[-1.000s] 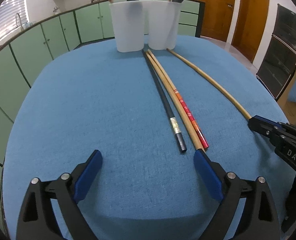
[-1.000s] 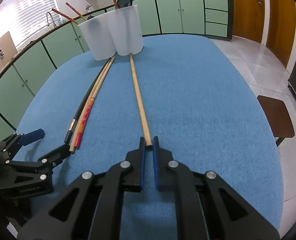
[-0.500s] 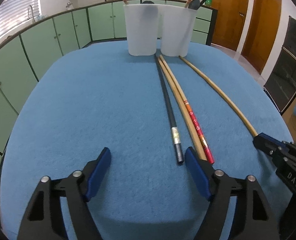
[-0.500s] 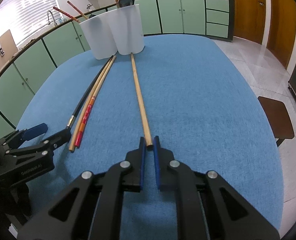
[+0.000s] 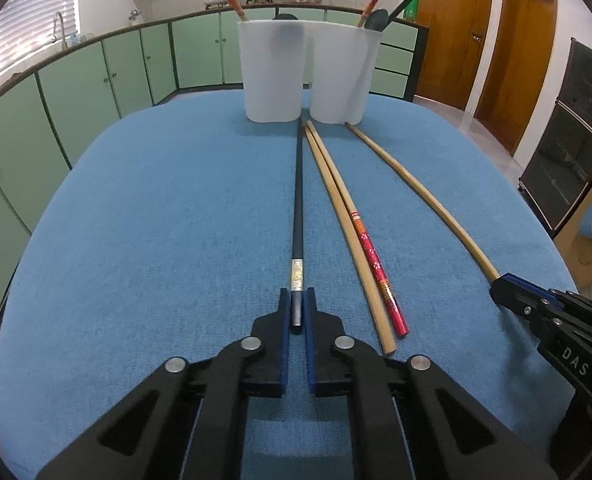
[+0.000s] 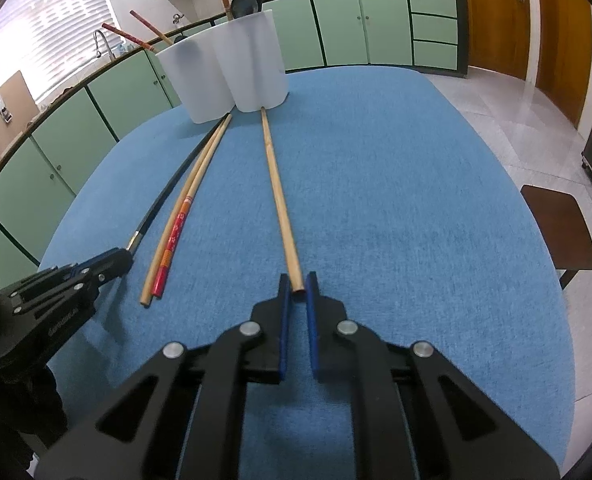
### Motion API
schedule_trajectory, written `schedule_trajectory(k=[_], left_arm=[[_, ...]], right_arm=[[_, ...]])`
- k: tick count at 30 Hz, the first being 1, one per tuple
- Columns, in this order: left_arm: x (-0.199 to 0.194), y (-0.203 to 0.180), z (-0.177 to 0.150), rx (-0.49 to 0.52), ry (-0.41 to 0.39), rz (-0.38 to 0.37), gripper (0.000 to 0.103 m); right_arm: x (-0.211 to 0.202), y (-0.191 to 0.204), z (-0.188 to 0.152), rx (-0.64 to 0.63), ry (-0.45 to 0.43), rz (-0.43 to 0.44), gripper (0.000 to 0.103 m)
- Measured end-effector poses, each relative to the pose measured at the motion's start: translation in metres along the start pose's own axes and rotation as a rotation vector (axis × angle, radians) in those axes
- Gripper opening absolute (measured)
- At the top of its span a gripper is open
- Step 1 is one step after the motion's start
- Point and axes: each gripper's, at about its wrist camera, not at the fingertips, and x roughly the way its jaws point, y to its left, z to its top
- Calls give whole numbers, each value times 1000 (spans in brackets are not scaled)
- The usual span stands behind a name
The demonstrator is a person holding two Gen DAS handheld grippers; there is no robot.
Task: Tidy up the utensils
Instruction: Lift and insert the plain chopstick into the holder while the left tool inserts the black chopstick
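My left gripper (image 5: 296,298) is shut on the near end of a black chopstick (image 5: 298,200), which lies on the blue table pointing at a white two-cup holder (image 5: 271,76). Beside it on the right lie a plain wooden chopstick (image 5: 338,208) and a red-ended chopstick (image 5: 370,258), touching side by side. Further right, my right gripper (image 6: 298,280) is shut on the near end of a long wooden chopstick (image 6: 277,200), whose far tip reaches the holder (image 6: 231,68). Each gripper shows in the other's view: the right gripper (image 5: 498,286), the left gripper (image 6: 125,256).
The holder has red chopsticks and a dark ladle (image 5: 376,20) standing in it. The blue cloth table (image 5: 155,220) is rounded, with green cabinets (image 5: 75,92) behind and to the left. A brown stool (image 6: 556,232) stands off the table's right edge.
My left gripper's wide-open jaws have lined up over the black chopstick and shut on its near end. The right gripper has kept its hold on the long wooden chopstick, unmoved.
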Motion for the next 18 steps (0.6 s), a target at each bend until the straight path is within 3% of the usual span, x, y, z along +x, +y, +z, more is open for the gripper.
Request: schedule_trajectory(k=[10, 18], left_arm=[[-47, 9, 4, 48, -58, 11, 7], [-107, 14, 38, 42, -226, -5, 7]], right_arm=[[-35, 16, 6, -67, -108, -24, 6], [-85, 27, 39, -98, -237, 1, 6]])
